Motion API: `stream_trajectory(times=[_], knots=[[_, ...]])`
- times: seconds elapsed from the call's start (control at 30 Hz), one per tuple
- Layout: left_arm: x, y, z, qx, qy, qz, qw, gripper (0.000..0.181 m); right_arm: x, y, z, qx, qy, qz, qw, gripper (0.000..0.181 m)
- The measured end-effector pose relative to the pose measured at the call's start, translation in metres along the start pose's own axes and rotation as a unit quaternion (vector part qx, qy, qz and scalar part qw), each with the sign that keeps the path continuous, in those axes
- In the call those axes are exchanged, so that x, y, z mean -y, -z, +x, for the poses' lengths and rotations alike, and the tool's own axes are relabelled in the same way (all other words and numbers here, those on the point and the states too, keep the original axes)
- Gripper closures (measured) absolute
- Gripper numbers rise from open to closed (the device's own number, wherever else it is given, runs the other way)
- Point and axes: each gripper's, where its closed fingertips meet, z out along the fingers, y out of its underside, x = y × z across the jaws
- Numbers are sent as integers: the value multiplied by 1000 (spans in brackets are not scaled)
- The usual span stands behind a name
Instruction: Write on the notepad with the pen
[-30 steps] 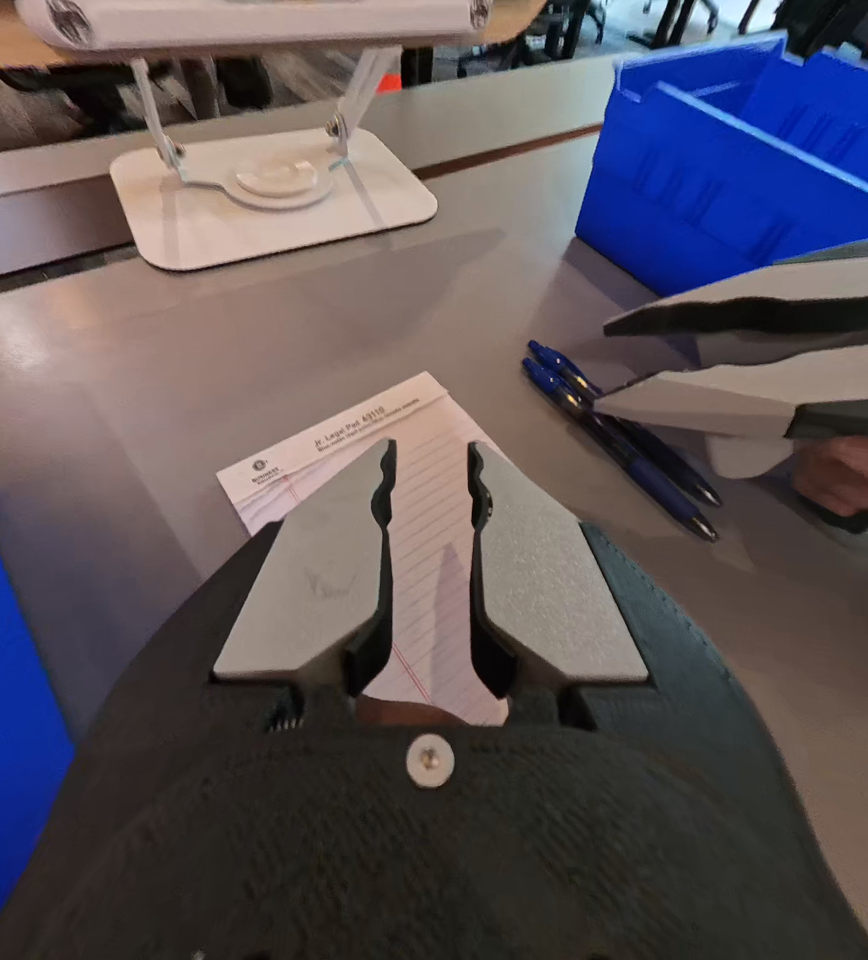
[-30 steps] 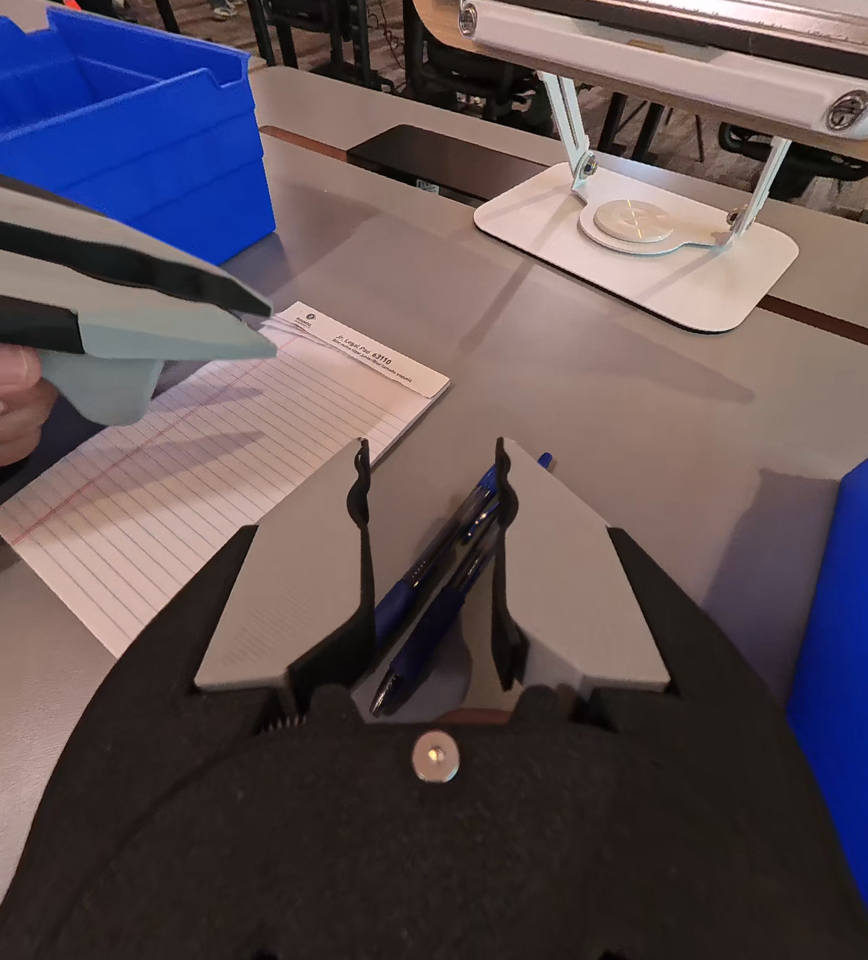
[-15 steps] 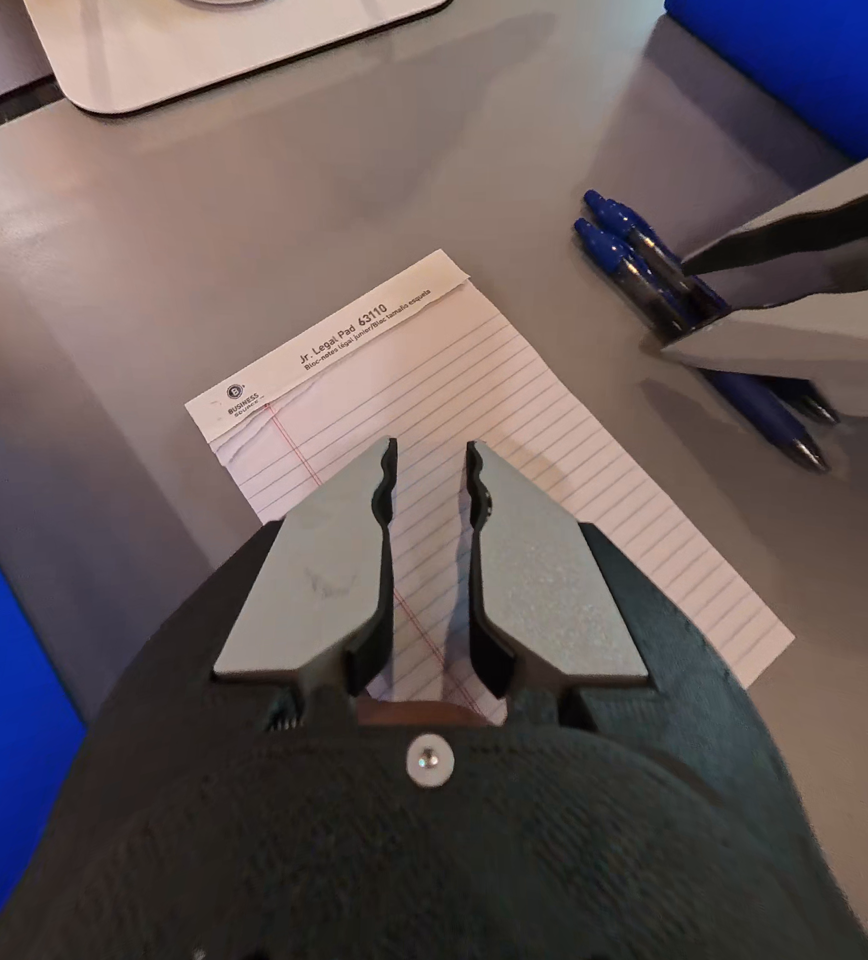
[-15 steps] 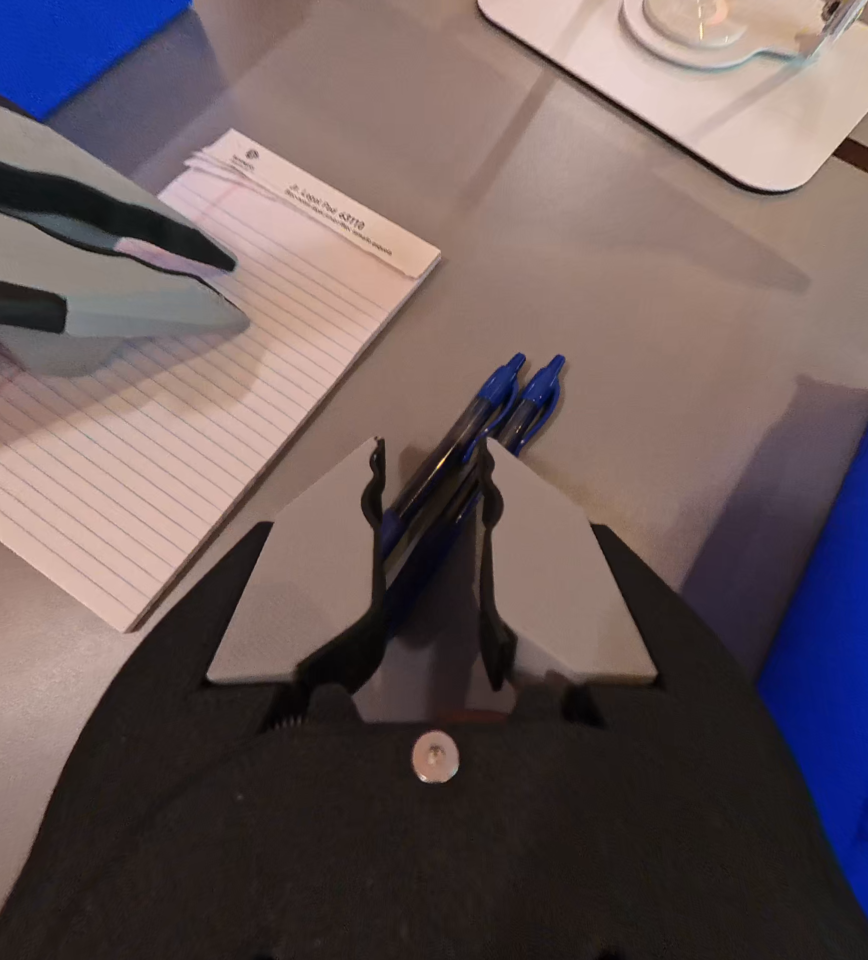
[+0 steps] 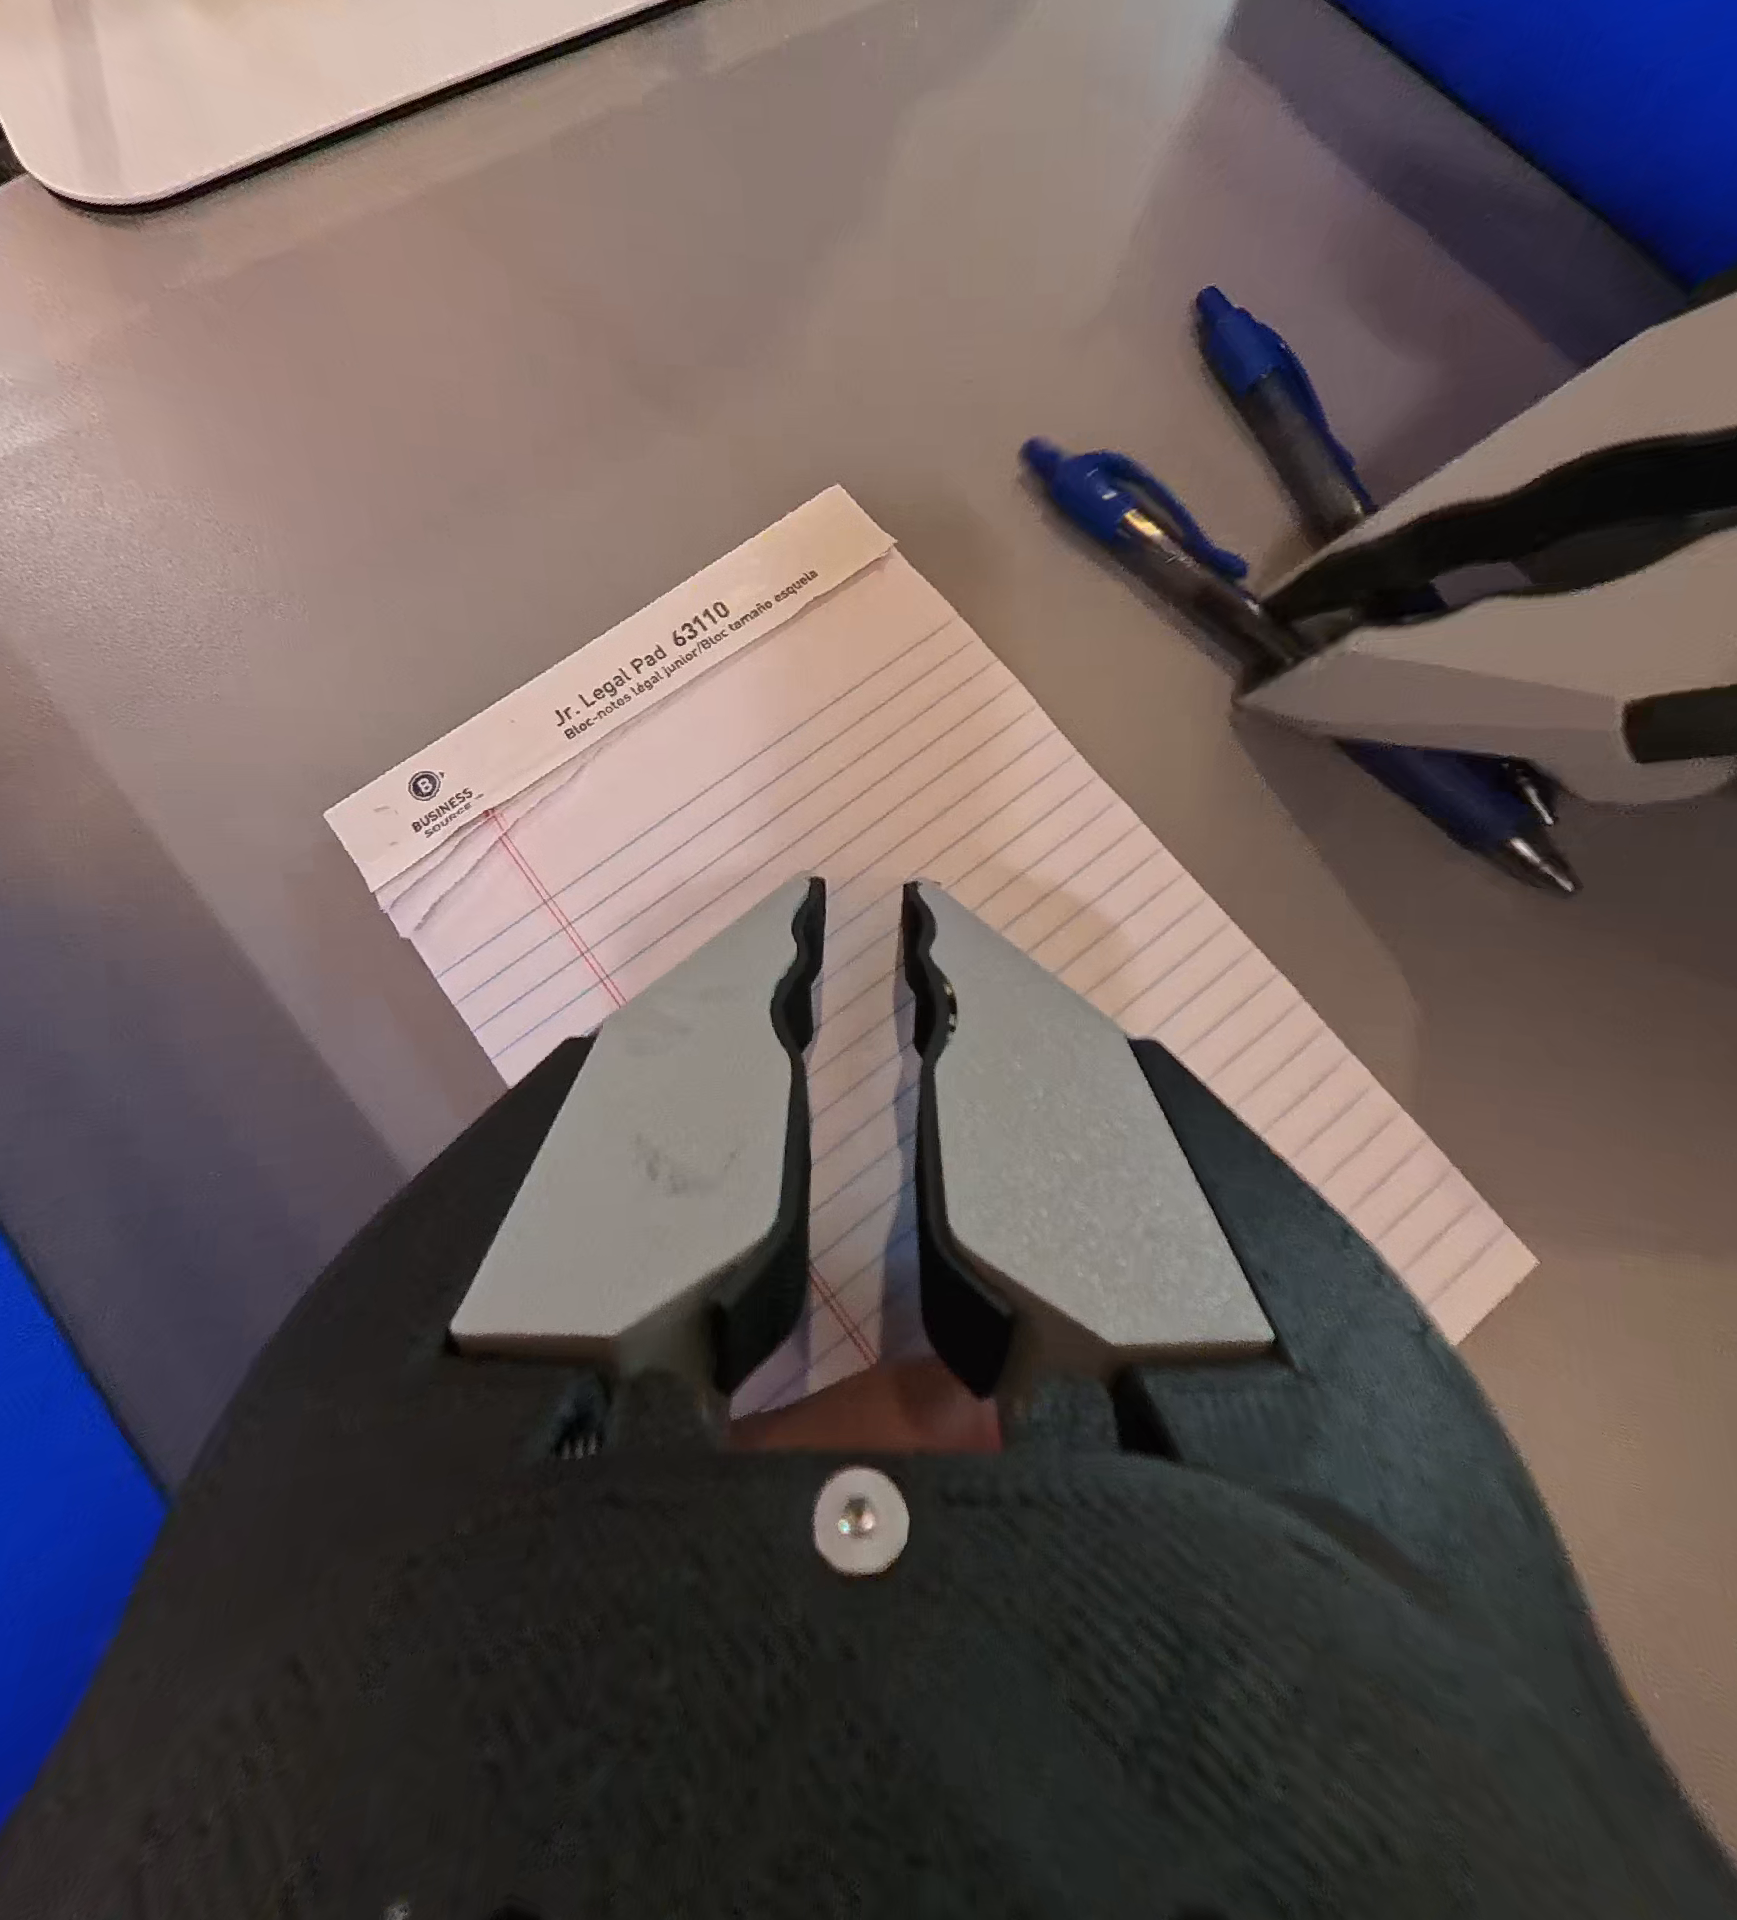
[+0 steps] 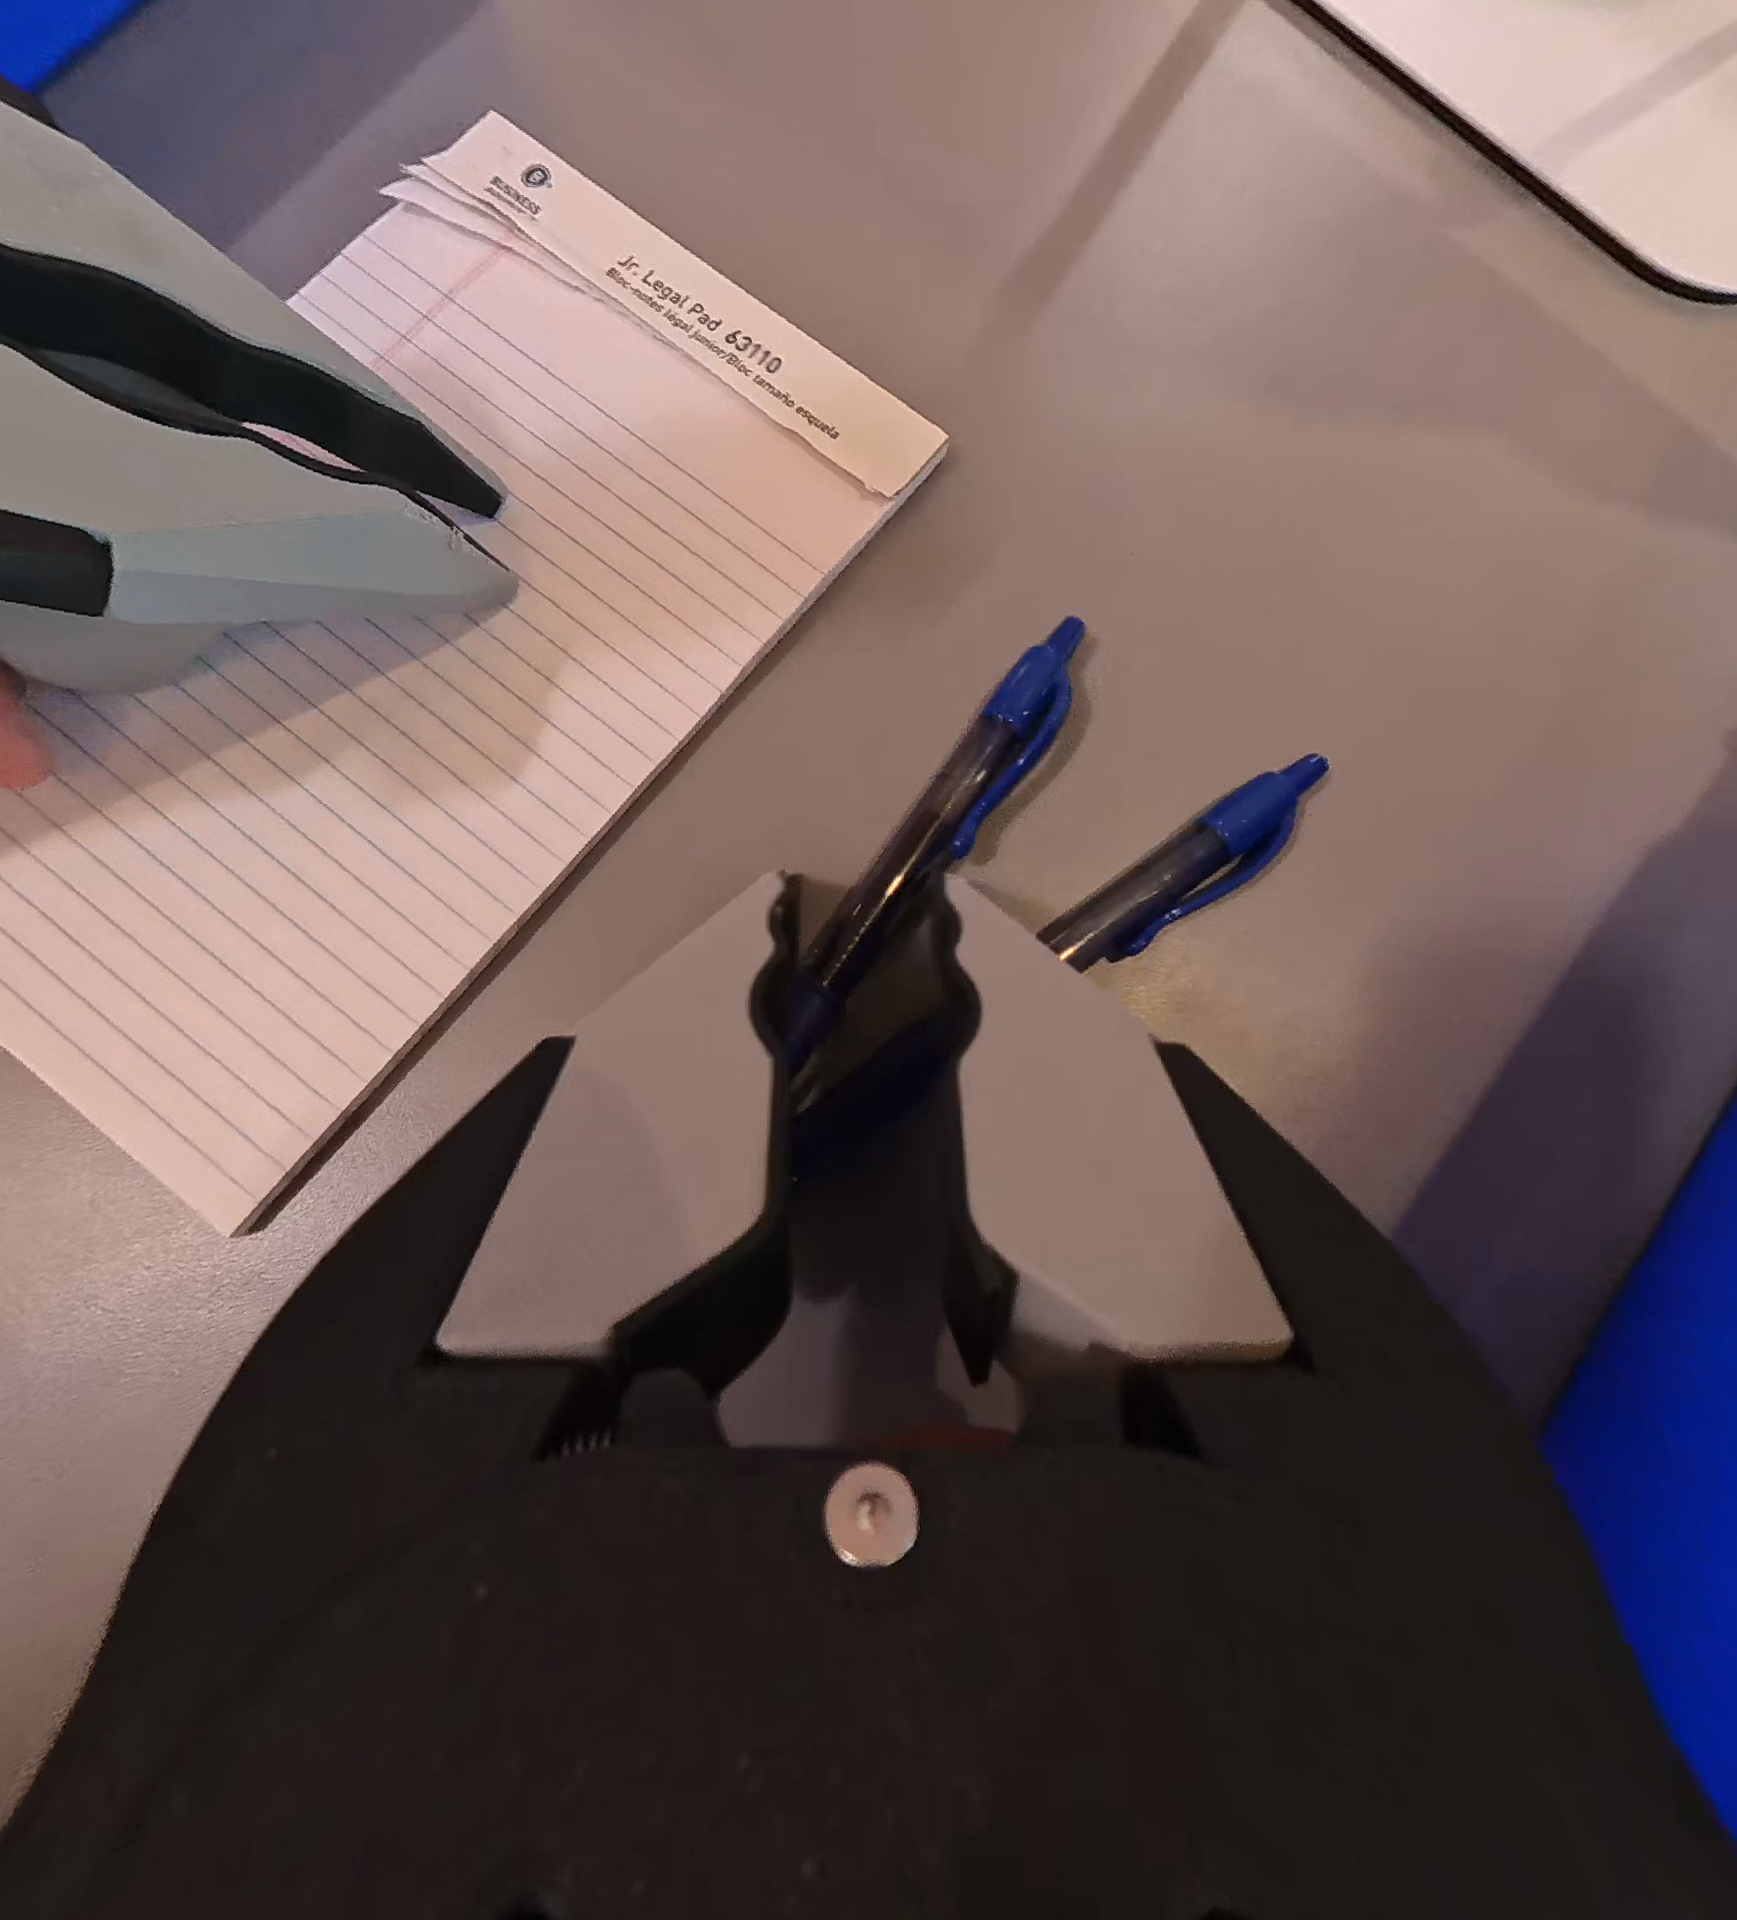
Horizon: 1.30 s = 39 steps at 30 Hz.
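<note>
Pad point(image 5: 791, 790): white, thin blue ruling, red margin line, cream top strip with black print. Two pens point(image 6: 1009, 717) point(image 6: 1228, 831) ahead of right gripper point(image 6: 864, 894): blue caps and clips, dark clear barrels. Gripper fingers point(image 5: 656, 1143) grey, black inner pads, black body. Table point(image 5: 428, 416) grey. Bins point(image 5: 1622, 104) blue.

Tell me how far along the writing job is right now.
Done: the left claw hovers, open, over the white lined notepad.

In hand: the right claw looks closed around one blue click pen, which is angled away from the second blue pen on the grey table.

Left: carry the pen over and write; the visible page is blank.
</note>
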Motion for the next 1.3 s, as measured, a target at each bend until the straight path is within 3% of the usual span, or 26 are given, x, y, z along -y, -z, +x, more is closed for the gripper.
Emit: stream_trajectory(times=[0.03,0.2,0.4,0.57,0.7,0.87,1.3], knots=[[0,0,1,1,-4,0,1000,168,0,0,0,-1,5,1,1000,168],[1,-1,2,3,-10,4,1000,169,2,-1,-5,0,18,2,1000,172],[8,1,-1,-16,23,26,999,169,23,14,-7,15,1,65,998,175],[27,11,0,-46,51,81,994,169,36,26,-9,53,-27,113,992,175],[48,26,13,-114,84,146,979,168,44,34,-22,120,-58,140,981,175],[54,31,20,-199,169,157,952,151,53,43,-34,189,-92,164,964,175],[78,64,23,-279,202,235,909,143,66,61,-42,238,-100,209,943,175]])
